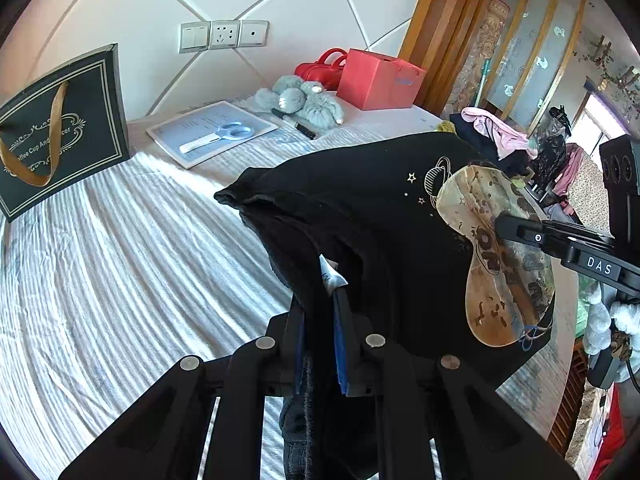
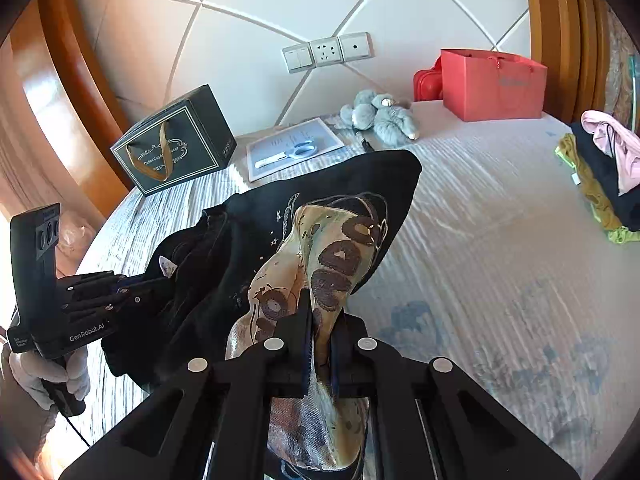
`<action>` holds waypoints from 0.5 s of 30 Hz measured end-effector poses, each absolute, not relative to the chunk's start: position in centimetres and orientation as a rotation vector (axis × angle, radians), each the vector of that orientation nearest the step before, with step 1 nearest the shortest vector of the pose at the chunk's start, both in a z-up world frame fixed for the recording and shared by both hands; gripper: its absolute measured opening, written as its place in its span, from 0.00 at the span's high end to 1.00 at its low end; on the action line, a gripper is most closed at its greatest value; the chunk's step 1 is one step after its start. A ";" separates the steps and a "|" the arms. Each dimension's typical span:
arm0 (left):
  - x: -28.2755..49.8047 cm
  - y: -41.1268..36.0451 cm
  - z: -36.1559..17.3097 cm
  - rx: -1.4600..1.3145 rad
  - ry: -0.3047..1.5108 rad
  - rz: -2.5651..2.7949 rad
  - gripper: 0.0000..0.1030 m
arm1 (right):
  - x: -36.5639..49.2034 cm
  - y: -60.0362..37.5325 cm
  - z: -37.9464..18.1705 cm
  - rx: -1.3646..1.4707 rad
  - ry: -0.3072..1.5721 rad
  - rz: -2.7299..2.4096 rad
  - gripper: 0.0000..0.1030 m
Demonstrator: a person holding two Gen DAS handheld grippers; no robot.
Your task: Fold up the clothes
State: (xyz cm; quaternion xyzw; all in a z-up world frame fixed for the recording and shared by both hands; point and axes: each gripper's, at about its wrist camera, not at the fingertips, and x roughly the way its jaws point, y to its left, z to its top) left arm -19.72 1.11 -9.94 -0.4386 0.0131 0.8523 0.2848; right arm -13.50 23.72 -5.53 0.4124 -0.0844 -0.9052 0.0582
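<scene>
Black shirt [image 1: 360, 216]: matt cloth, glossy print. Bedsheet [image 1: 120, 260]: ribbed cloth. Red bag [image 2: 494, 84]: smooth paper. Toy [image 2: 380, 118]: fluffy plush.

Left gripper [image 1: 320, 296]: jaws nearly together, pads clamped on black fabric bunched between them, tilted downward. Right gripper [image 2: 320, 320]: jaws nearly together, pinching printed fabric fold, tilted downward too. White-gloved left hand [image 2: 48, 376] wraps handle below left gripper body; left gripper sits off right gripper's left side.
</scene>
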 end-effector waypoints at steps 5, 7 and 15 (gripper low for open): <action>-18.4 3.8 -8.1 -1.132 0.058 2.258 0.90 | -12.0 26.1 -3.9 1.254 -0.238 -2.798 0.94; -18.0 5.3 -7.3 -1.120 0.071 2.260 0.90 | -11.4 27.3 -3.1 1.233 -0.224 -2.809 0.94; -17.1 13.8 -4.6 -1.073 0.075 2.331 0.89 | -10.3 34.8 -0.1 1.138 -0.147 -2.804 0.94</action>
